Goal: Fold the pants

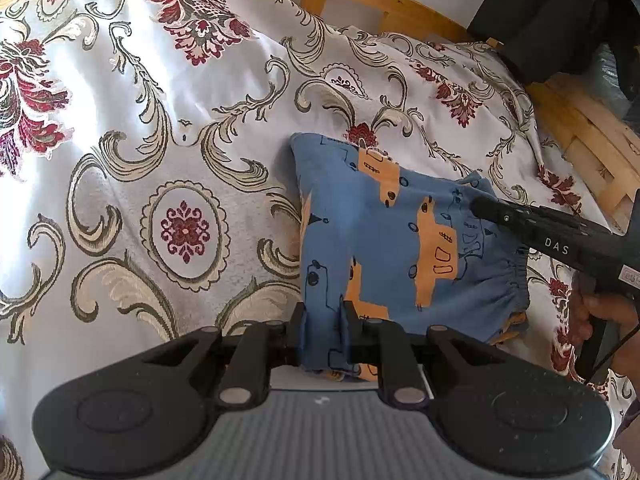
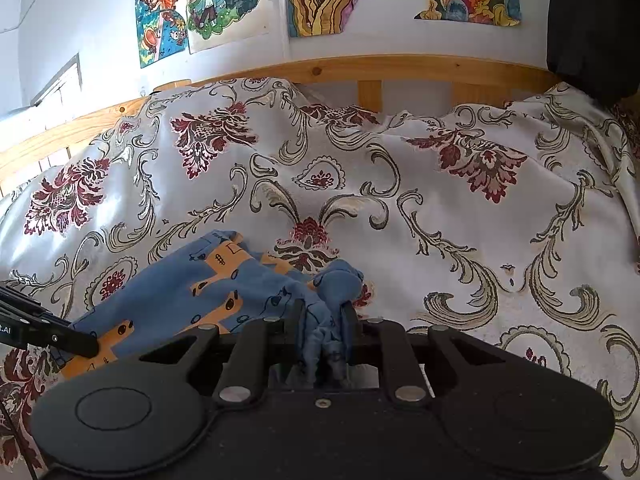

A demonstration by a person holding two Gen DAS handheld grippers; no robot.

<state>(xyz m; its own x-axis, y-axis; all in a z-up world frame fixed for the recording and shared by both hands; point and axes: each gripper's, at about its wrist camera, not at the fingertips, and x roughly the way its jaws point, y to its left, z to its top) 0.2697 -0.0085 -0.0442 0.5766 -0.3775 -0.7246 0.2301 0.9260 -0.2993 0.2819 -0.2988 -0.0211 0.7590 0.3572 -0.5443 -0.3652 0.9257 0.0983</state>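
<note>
Bed: a floral bedspread in white, maroon and olive covered it, inside a pine bed frame.
Wall: white, hung with coloured drawings.
Pants: blue pants with orange shapes lay on the bedspread.
Left tool: clenched on a pants edge.
Right tool: clenched on bunched pants fabric.
Writing: "DAS" on the right tool.
</note>
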